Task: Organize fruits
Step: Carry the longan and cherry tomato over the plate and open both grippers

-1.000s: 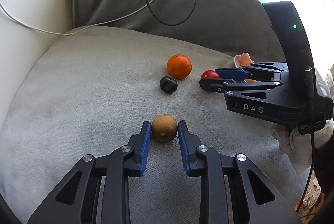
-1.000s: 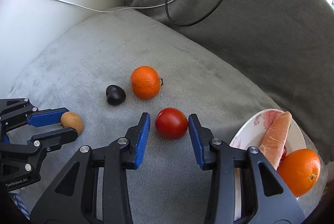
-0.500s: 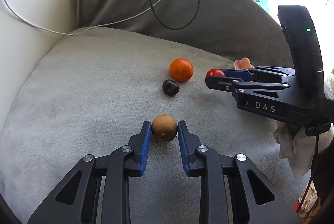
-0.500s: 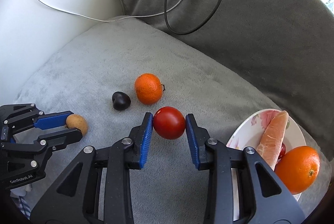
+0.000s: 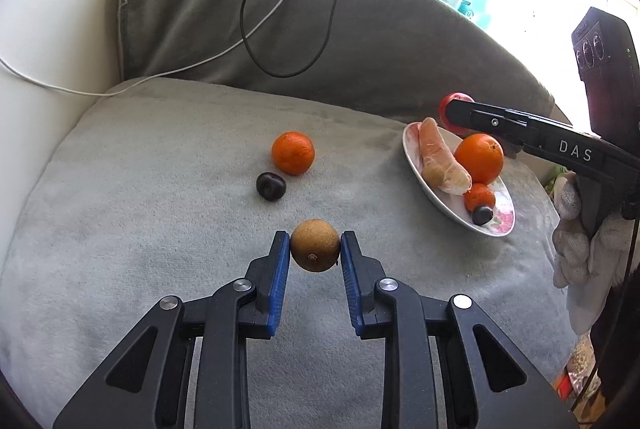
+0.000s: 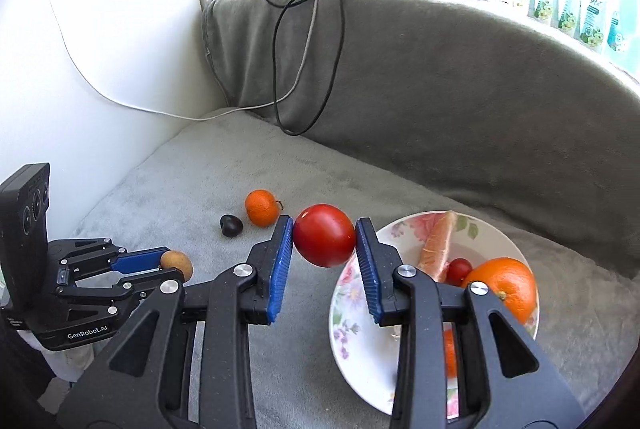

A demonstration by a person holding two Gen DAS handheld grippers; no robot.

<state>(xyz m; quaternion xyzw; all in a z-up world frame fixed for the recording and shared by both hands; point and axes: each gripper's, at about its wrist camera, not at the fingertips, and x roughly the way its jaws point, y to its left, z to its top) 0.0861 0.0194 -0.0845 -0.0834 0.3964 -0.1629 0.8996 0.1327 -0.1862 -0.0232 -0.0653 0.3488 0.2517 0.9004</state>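
Here the left gripper (image 5: 315,256) pinches a round brown fruit (image 5: 315,245); the right gripper (image 6: 324,253) clamps a smooth red tomato (image 6: 324,235), the floral white plate (image 6: 352,309) at its four o'clock.

You are holding two tongs: the left tongs (image 5: 315,257) are clamping one brown fruit (image 5: 315,245), and the right tongs (image 6: 324,249) are clamping one red tomato (image 6: 324,235). Two fruits are lying loose on the grey cushion (image 5: 160,229): one mandarin (image 5: 293,153) and one dark plum (image 5: 271,186). One floral plate (image 6: 352,309) is sitting at the right, carrying one large orange (image 5: 479,158), one peeled citrus segment (image 5: 436,153), one small mandarin (image 5: 479,197), one dark plum (image 5: 482,215) and one small red fruit (image 6: 459,269). Two cables are hanging over the backrest, one black cable (image 5: 288,9) and one white cable (image 5: 192,63).
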